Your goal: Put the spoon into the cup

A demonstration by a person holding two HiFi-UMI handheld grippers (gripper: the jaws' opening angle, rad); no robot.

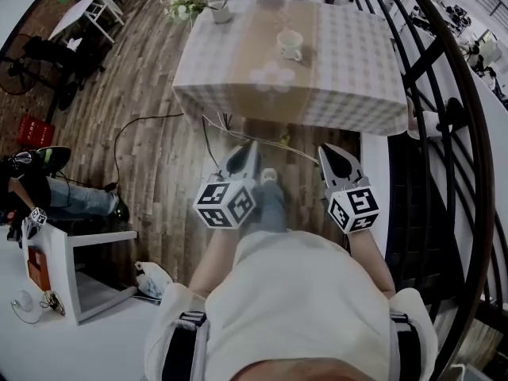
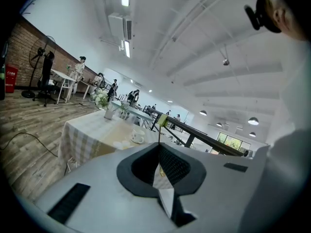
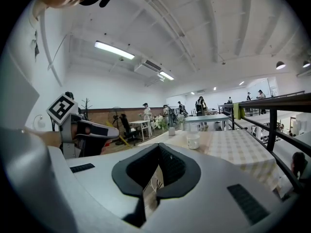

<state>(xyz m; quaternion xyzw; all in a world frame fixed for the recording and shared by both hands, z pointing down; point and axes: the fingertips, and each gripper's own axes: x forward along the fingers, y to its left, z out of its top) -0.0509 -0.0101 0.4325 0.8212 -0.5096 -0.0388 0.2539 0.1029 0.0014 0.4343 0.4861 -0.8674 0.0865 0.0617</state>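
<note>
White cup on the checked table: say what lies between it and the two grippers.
In the head view: wood-plank floor crossed by thin cables, then the checked tablecloth's near edge and blurred pale round items before the white ceramic cup.

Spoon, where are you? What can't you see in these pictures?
Spoon: not sure in any view; the head view shows only blurry pale shapes near the cup, too small to name.
Inside of the cup: too far away in every view.
Table front, left gripper view: hidden behind the shut left claw.
</note>
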